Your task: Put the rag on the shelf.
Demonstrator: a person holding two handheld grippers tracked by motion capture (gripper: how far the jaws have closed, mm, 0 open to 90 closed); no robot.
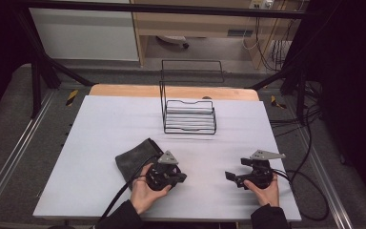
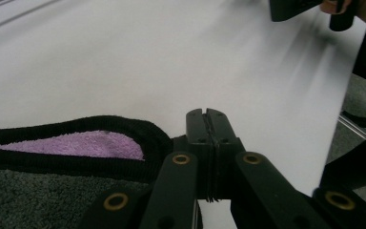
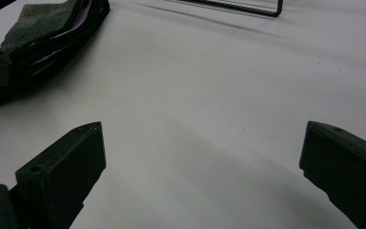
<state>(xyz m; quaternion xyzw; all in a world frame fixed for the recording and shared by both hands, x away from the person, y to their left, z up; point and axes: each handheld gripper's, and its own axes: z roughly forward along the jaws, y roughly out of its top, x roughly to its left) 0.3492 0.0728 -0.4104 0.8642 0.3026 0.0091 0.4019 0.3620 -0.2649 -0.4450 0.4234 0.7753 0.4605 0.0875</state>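
Standing at the table's (image 1: 100, 138) far middle: one black wire rack (image 1: 189, 116), nothing inside. Left gripper (image 2: 208, 125) jaws pressed together beside a folded grey towel (image 1: 136, 160); right gripper (image 3: 202, 152) jaws wide apart.

wire rack (image 1: 189, 117) far centre of table (image 1: 100, 124) | folded cloth (image 1: 136, 160) front-left

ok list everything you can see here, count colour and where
towel: 1, dark grey with a purple inner face and black edging, folded, near left of the sheet, beside the left tongs
rack: 1, black wire, far middle of the sheet
sheet: 1, white, covering the table
table: 1, wood, edge showing past the sheet
cables: several, black, on the floor at right
left tongs: 1, black, jaws closed, nothing between them
right tongs: 1, black, jaws wide apart over bare sheet
hands: 2, near edge, dark sleeves
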